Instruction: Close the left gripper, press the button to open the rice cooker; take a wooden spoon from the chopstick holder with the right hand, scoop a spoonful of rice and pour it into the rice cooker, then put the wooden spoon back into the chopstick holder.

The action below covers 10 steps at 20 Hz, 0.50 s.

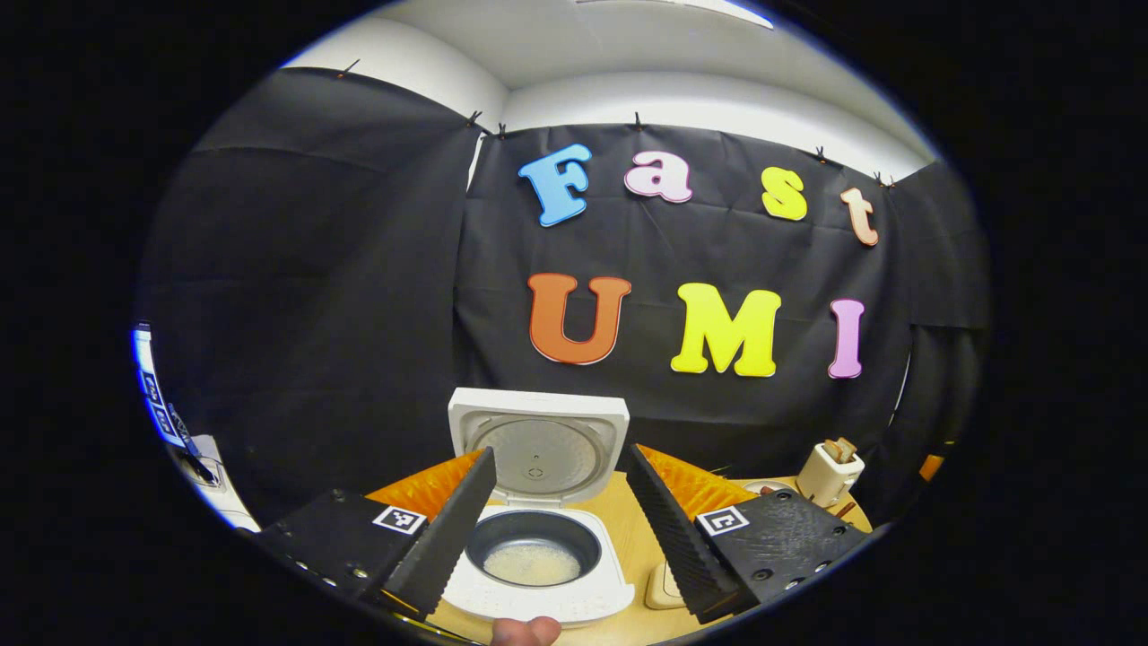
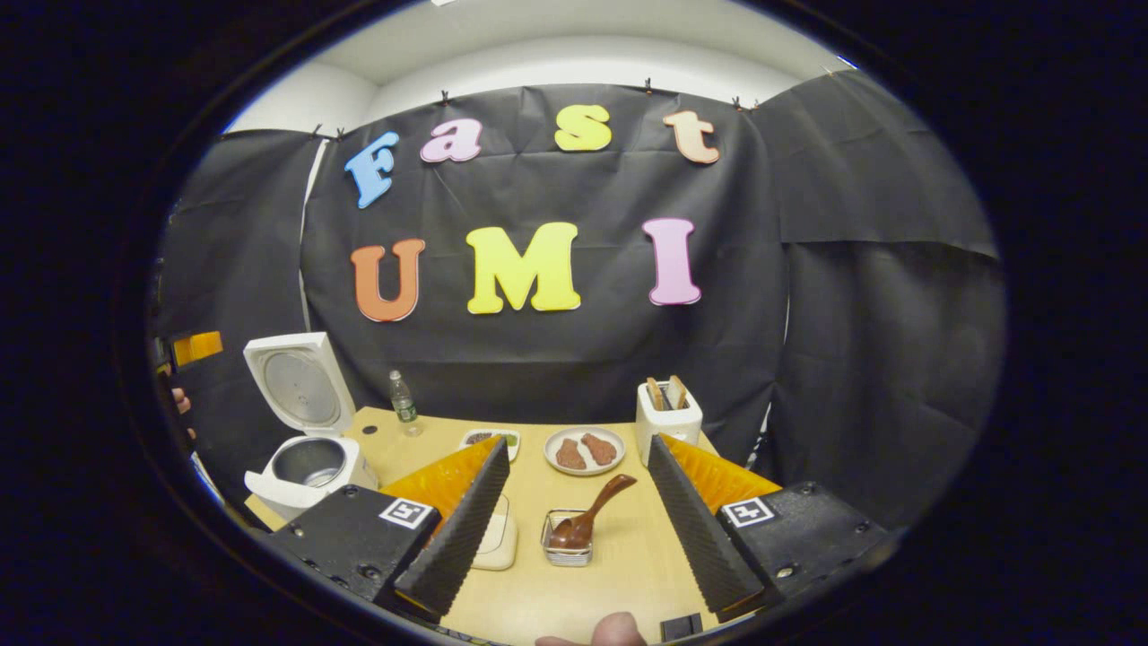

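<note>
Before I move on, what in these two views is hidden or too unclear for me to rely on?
- Rice cooker: front edge and button cut off at the bottom of the left gripper view.
- Small clear container: contents hidden under the wooden spoon bowl, right gripper view.
- Chopstick holder: utensils inside too small to identify.
- Small dish: partly behind the right hand-held gripper finger.

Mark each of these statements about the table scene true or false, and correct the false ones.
1. The rice cooker's lid is shut. False: it stands open.
2. There is rice in the cooker's inner pot. True.
3. The wooden spoon stands in the chopstick holder. False: it rests with its bowl in a small clear container.
4. The plate holds two brown pieces of food. True.
5. The right hand-held gripper is shut on the spoon. False: its fingers are spread apart.
</note>
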Motion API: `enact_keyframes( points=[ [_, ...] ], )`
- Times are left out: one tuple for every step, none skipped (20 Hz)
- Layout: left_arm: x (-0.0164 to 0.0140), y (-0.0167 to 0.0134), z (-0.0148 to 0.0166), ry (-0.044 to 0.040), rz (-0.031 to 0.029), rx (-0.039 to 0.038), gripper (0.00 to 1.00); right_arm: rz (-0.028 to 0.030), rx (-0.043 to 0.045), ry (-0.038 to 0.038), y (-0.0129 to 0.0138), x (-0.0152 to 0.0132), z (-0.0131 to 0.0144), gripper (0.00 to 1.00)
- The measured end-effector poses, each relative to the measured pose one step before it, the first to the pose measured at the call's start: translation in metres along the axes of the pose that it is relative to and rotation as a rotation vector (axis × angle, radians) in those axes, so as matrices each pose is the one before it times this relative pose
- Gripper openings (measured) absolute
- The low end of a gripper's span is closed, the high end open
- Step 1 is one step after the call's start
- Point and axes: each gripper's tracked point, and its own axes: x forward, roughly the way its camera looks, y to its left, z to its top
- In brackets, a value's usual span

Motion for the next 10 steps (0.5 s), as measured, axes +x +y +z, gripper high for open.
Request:
enact_keyframes(
  points=[
    [-0.00796,-0.00550,-0.00209,0.00269,-0.01227,0.00270,0.94,0.00963,-0.00233,0.00941,-0.00145,0.00375,-0.00629,1.00],
    [-0.00759,-0.00526,-0.00166,-0.00223,-0.00696,0.00679,0.94,0.00240,-0.00544,0.01055,-0.00429,0.00463,-0.00774,1.00],
    [-0.00721,-0.00237,-0.00195,-0.00423,0.00078,0.01019,0.94,0.00134,-0.00644,0.01254,-0.00461,0.00363,-0.00630,1.00],
    [-0.00645,-0.00289,-0.00159,-0.00187,-0.00110,0.01096,0.94,0.00418,-0.00100,0.01081,-0.00306,0.00304,-0.00706,1.00],
    [-0.00635,-0.00300,-0.00400,0.00074,-0.00411,0.01801,0.94,0.00241,-0.00420,0.01251,-0.00344,0.00403,-0.00591,1.00],
    [-0.00609,-0.00177,-0.00417,0.00405,-0.00144,0.02285,0.94,0.00282,-0.00465,0.01375,-0.00327,0.00401,-0.00768,1.00],
    [-0.00542,-0.00095,-0.00500,0.00365,0.00084,0.01476,0.94,0.00064,-0.00598,0.01064,-0.00392,0.00498,-0.00580,1.00],
    [-0.00489,-0.00366,-0.00459,0.00891,-0.00470,0.00323,0.94,0.00427,-0.00544,0.01411,-0.00315,0.00562,-0.00803,1.00],
    [-0.00536,0.00000,-0.00209,0.00711,0.00200,-0.00083,0.94,0.00896,-0.00610,0.01563,-0.00195,0.00583,-0.00752,0.99],
    [-0.00329,-0.00164,-0.00300,0.00924,0.00566,-0.00684,0.94,0.01195,-0.00009,0.01910,-0.00086,0.00771,-0.00913,0.99]
  ],
)
